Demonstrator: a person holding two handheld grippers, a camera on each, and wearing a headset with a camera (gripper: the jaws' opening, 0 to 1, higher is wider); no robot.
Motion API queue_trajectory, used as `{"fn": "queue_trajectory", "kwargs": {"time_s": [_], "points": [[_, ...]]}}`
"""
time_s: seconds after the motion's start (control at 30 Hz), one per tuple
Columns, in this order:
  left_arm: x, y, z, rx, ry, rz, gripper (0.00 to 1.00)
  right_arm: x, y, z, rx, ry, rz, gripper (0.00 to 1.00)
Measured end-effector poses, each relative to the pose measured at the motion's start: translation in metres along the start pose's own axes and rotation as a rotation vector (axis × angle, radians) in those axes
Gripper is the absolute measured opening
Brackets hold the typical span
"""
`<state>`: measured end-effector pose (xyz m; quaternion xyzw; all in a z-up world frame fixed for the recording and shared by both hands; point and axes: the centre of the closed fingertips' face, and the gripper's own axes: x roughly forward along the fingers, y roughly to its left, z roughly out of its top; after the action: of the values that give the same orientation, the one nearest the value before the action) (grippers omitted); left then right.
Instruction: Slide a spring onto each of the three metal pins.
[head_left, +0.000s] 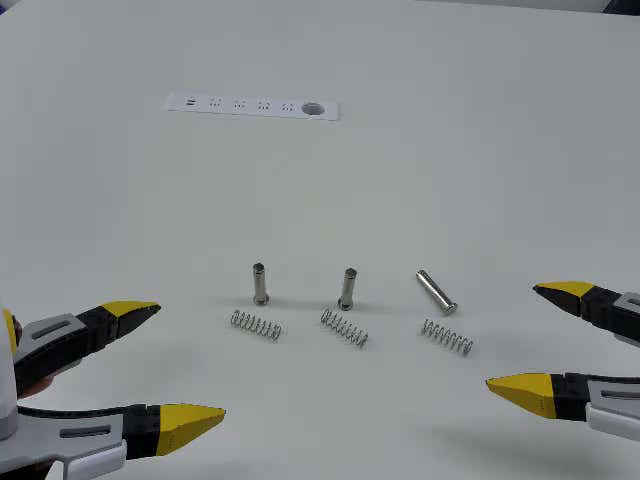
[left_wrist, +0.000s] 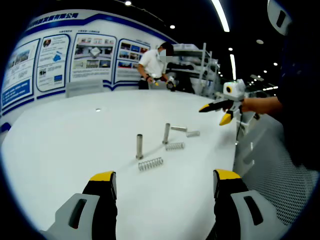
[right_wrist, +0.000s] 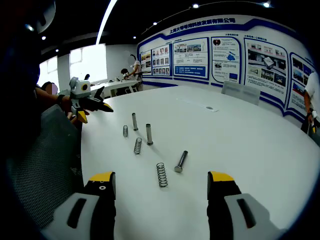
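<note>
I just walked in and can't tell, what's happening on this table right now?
A person holds a yellow-tipped left gripper and right gripper, both open, over a white table, touching nothing. Three silver coil springs lie loose, one in front of each short metal pin. The left pin and middle pin stand upright; the right pin lies on its side. No spring is on a pin yet.

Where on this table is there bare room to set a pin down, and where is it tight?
Bare: the stretch between the socket strip and the pins; also the near edge below the springs, between the left gripper and right gripper. Crowded: the pin-and-spring row.
</note>
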<state>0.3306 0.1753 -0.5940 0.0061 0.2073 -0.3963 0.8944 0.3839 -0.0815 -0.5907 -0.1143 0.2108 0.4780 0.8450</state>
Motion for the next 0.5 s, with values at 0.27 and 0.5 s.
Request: {"fn": "queue_trajectory", "kwargs": {"time_s": [0.27, 0.5], "points": [[-0.0007, -0.0009, -0.0001, 0.001, -0.001, 0.0, 0.8, -0.0001, 0.0007, 0.0001, 0.004, -0.002, -0.003, 0.75], [-0.0009, -0.0012, 0.0007, 0.001, -0.005, 0.002, 0.8, 0.0017, -0.0011, 0.0024, 0.009, -0.003, -0.008, 0.74]]}}
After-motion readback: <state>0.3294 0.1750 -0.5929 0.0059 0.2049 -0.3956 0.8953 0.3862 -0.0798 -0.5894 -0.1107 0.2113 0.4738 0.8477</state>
